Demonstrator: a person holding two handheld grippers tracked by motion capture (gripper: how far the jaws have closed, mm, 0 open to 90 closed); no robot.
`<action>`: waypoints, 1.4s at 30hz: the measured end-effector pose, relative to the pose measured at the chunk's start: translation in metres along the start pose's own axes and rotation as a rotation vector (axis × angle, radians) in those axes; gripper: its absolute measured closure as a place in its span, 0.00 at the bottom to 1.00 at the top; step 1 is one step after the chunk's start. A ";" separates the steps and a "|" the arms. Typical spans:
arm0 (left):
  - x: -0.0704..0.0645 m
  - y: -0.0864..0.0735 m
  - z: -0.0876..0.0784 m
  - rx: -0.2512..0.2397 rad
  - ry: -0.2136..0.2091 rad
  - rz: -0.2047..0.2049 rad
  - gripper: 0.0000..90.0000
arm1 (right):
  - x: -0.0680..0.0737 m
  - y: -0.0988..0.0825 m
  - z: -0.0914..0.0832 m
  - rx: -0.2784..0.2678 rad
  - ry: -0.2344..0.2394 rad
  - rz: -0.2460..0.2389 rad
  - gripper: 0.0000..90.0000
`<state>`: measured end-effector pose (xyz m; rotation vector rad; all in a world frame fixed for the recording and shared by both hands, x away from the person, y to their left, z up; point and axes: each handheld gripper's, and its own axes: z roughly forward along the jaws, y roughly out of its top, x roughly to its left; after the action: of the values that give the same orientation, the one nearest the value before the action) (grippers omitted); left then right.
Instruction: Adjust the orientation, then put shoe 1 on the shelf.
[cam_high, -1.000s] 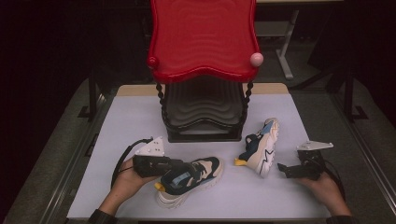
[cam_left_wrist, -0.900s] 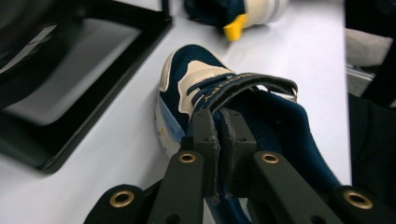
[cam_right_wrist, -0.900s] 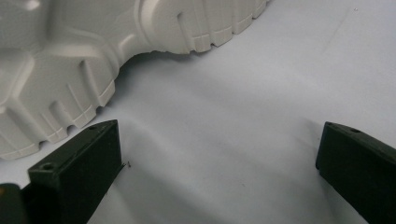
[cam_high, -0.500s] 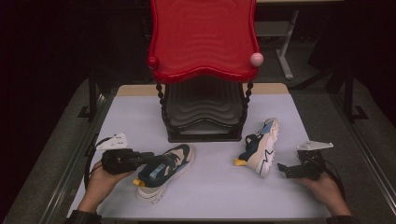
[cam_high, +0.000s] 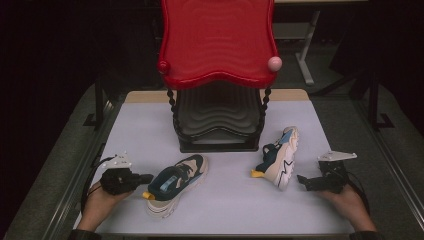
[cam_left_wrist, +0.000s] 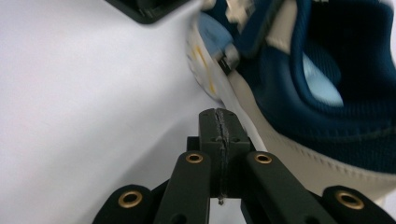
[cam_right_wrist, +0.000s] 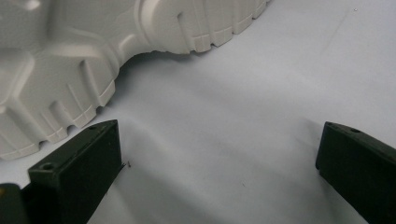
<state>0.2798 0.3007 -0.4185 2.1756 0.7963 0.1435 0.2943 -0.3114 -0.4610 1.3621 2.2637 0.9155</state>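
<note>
The left gripper (cam_high: 142, 178) had its jaws clenched on nothing, their tips just beside the heel of the left shoe (cam_high: 176, 184), which lay left of the black rack (cam_high: 218, 120); that hand rested low on the surface (cam_high: 150, 130). The right gripper (cam_high: 303, 181) lay released, wide apart, beside the right shoe (cam_high: 278, 157), tipped on its side right of the rack. No writing was legible.

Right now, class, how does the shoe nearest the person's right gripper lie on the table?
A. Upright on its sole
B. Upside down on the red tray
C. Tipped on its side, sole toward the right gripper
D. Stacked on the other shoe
C: in the high view the right shoe lies on its side on the table, and the right gripper view shows its pale treaded sole facing the open right gripper.
</note>
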 end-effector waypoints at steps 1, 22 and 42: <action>-0.002 -0.002 0.002 0.004 -0.016 -0.006 1.00 | 0.000 0.000 0.000 0.000 0.000 0.000 0.00; -0.050 0.002 0.025 0.011 -0.186 0.043 0.76 | 0.000 0.000 0.000 0.000 0.001 0.001 0.00; -0.046 0.058 0.003 -0.170 -0.215 0.094 0.55 | 0.000 0.000 0.000 0.000 0.001 0.000 0.00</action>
<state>0.2729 0.2437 -0.3721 2.0264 0.5412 0.0227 0.2944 -0.3115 -0.4610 1.3623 2.2644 0.9159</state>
